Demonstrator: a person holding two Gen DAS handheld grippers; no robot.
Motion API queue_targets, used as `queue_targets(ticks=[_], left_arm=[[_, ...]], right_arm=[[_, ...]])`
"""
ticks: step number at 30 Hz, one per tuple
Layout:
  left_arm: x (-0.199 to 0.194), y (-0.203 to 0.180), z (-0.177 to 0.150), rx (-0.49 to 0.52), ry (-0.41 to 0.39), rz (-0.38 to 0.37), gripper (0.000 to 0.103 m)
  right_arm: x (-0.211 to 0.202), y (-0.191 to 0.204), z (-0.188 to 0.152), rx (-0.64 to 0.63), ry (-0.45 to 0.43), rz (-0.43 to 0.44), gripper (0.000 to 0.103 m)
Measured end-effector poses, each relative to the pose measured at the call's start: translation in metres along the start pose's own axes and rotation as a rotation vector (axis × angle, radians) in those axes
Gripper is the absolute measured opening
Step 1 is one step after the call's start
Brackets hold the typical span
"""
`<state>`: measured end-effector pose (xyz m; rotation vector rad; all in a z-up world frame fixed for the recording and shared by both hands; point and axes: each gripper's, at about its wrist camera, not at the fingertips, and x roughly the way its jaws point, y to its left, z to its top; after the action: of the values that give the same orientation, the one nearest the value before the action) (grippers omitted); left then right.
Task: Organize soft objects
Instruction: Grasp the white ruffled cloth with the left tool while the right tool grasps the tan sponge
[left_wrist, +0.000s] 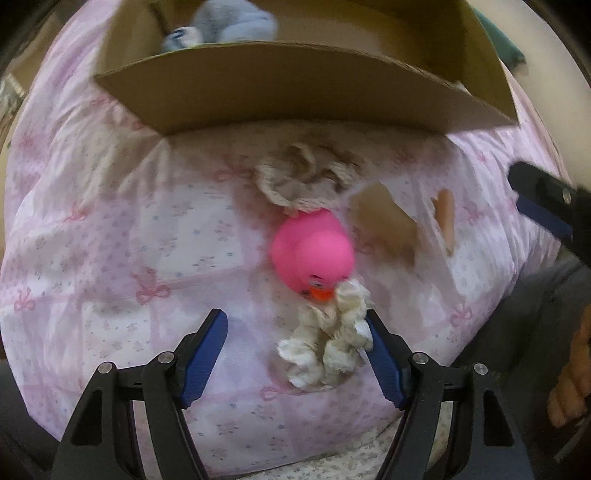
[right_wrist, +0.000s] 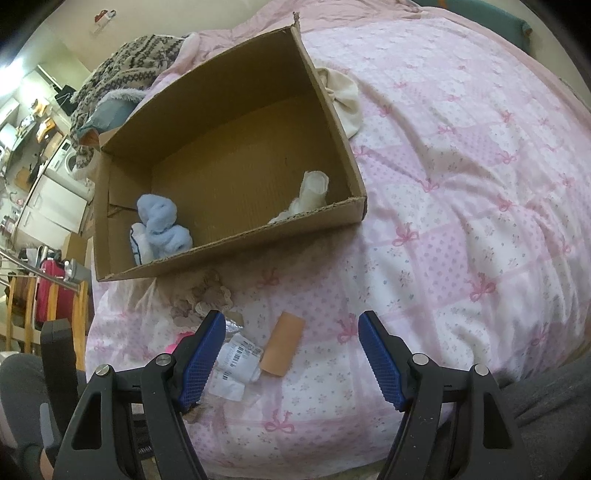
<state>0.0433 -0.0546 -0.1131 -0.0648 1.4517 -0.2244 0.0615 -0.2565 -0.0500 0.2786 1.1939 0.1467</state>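
My left gripper (left_wrist: 297, 325) is open over the pink bedspread; a cream scrunchie (left_wrist: 328, 339) lies just inside its right finger. A pink rubber duck (left_wrist: 312, 254) lies beyond it, then a beige crocheted piece (left_wrist: 299, 181). A clear packet with tan items (left_wrist: 391, 221) lies to the right. My right gripper (right_wrist: 291, 328) is open and empty above the same packet (right_wrist: 282, 345) with its white label (right_wrist: 236, 356). The cardboard box (right_wrist: 236, 236) holds a blue fluffy item (right_wrist: 162, 225) and a white soft item (right_wrist: 312, 190).
A cream cloth (right_wrist: 345, 98) lies behind the box. A patterned knit blanket (right_wrist: 122, 70) is piled at the bed's far left. A pink suitcase and wooden rack (right_wrist: 48, 295) stand beside the bed. My grey-trousered legs (right_wrist: 546, 417) are at the near edge.
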Motion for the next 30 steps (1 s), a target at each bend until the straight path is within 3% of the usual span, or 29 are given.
queue_targets(ticks=[2,6,9,16,18,21,23,25,30], left_arm=[[0.004,-0.013,-0.003,0.069,0.001,0.039,0.066],[0.005,-0.029,-0.005,0.127,-0.019,0.049,0.026],[0.001,-0.027,-0.006,0.103,-0.025,0.026,0.016],[-0.040,-0.014,-0.008,0.045,-0.065,-0.081,0.014],[-0.057,-0.010,-0.007,0.034,-0.132,-0.073,0.014],[-0.077,-0.004,-0.005,-0.004,-0.233,-0.038,0.014],[-0.082,0.000,-0.005,-0.037,-0.280,0.001,0.014],[-0.089,0.022,-0.001,-0.071,-0.296,0.032,0.014],[-0.094,0.052,0.004,-0.199,-0.298,0.050,0.014]], right_arm=[[-0.001,0.000,0.000,-0.004,0.000,0.000,0.078],[-0.002,0.000,0.000,-0.004,-0.002,-0.001,0.078],[-0.003,-0.001,0.000,0.003,-0.006,0.000,0.078],[-0.004,-0.004,0.001,0.022,-0.008,0.010,0.078],[-0.003,-0.006,0.001,0.030,-0.006,0.022,0.078],[-0.002,-0.012,0.002,0.067,0.014,0.111,0.078],[0.002,-0.017,0.003,0.104,0.036,0.151,0.072],[0.010,-0.023,0.002,0.145,0.078,0.183,0.052],[0.031,-0.032,0.004,0.224,0.168,0.218,0.041]])
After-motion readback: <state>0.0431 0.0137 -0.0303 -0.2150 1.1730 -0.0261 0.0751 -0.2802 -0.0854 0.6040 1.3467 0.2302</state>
